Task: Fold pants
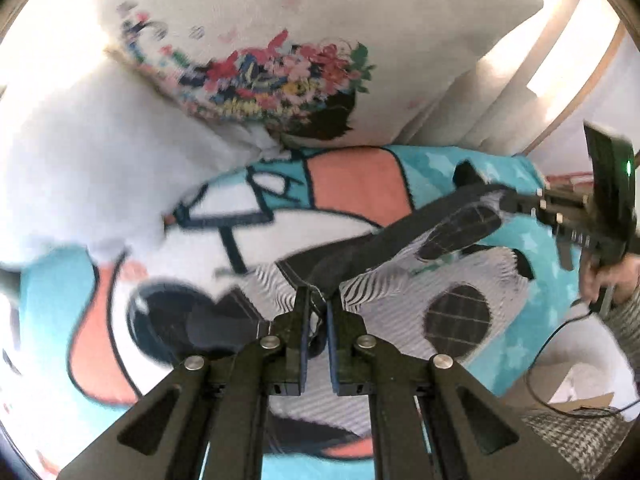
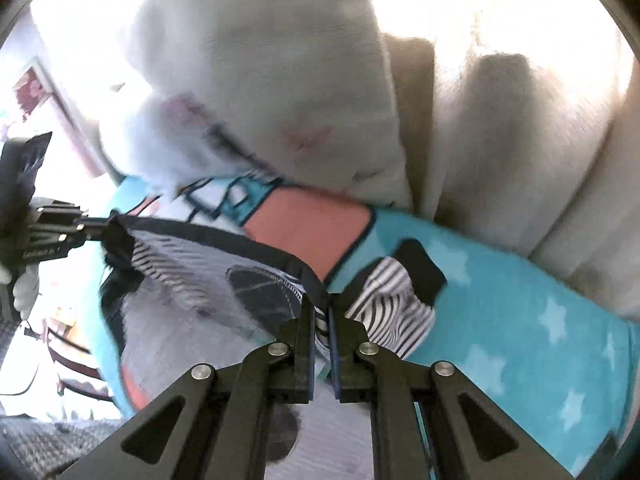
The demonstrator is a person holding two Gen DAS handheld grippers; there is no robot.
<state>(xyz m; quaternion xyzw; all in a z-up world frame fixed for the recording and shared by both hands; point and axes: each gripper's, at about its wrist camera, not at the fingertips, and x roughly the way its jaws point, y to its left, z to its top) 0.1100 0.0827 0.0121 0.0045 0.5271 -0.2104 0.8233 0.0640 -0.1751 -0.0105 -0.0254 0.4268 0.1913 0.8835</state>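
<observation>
Pants (image 1: 400,280): striped, dark-banded, lifted above the turquoise blanket (image 1: 520,208). Left gripper (image 1: 318,312) and right gripper (image 2: 320,316) each pinch a waistband end. Advice: keep the band taut and level over the blanket before laying down.

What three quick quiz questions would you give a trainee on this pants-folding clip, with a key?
1. True or false: the left gripper is shut on the dark waistband of the striped pants.
2. Multiple choice: what lies under the pants? A) a bare wooden table B) a turquoise blanket with stars C) a metal tray
3. Fill in: between the two grippers the waistband is held ____.

Key
1. True: the fingers are closed on the band.
2. B.
3. Stretched. The right gripper clamps one end; the other gripper holds the far end. A white pillow with a flower print sits behind.
</observation>
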